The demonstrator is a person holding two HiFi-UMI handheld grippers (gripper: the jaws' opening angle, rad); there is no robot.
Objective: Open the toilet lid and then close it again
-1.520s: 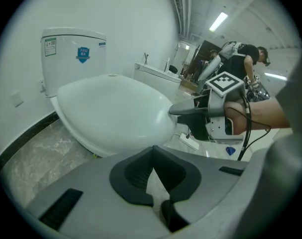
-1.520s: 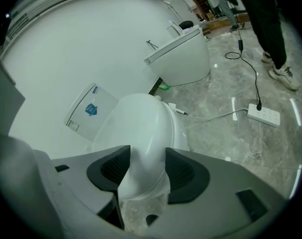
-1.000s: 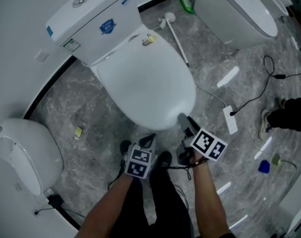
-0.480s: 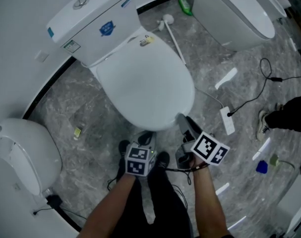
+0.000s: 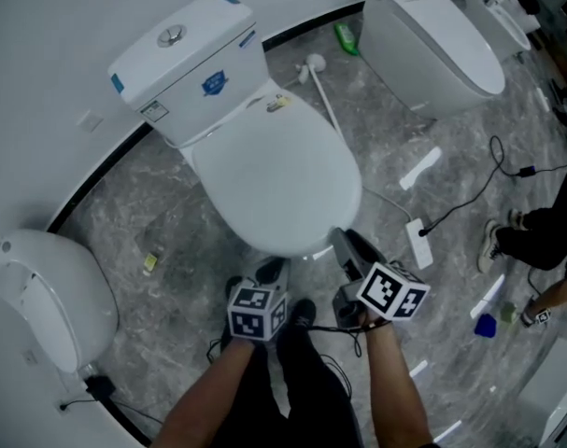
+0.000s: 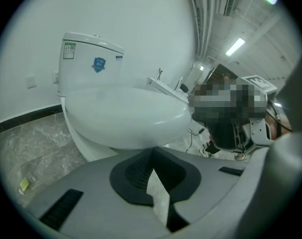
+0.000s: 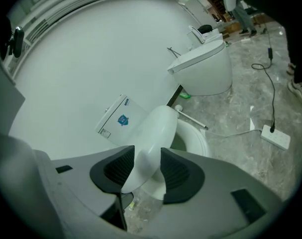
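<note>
The white toilet lid (image 5: 274,175) lies over the bowl below the tank (image 5: 185,68). My right gripper (image 5: 344,241) has the lid's front right edge between its pads, and its jaws are closing on it. In the right gripper view the lid (image 7: 153,131) stands tilted up off the seat (image 7: 195,141), pinched in my right gripper (image 7: 143,171). My left gripper (image 5: 272,271) is shut and empty, just in front of the lid's front edge. In the left gripper view the left gripper (image 6: 151,171) sits just under the lid's rim (image 6: 126,116).
A second toilet (image 5: 432,40) stands at the upper right and a third (image 5: 49,287) at the left. A toilet brush (image 5: 320,82) and a green bottle (image 5: 347,35) lie beside the tank. A power strip (image 5: 418,243) with its cable and a person's shoes (image 5: 535,241) are at the right.
Both grippers have risen a little. The lid's front edge has come up with the right gripper, and the left gripper has rolled slightly.
</note>
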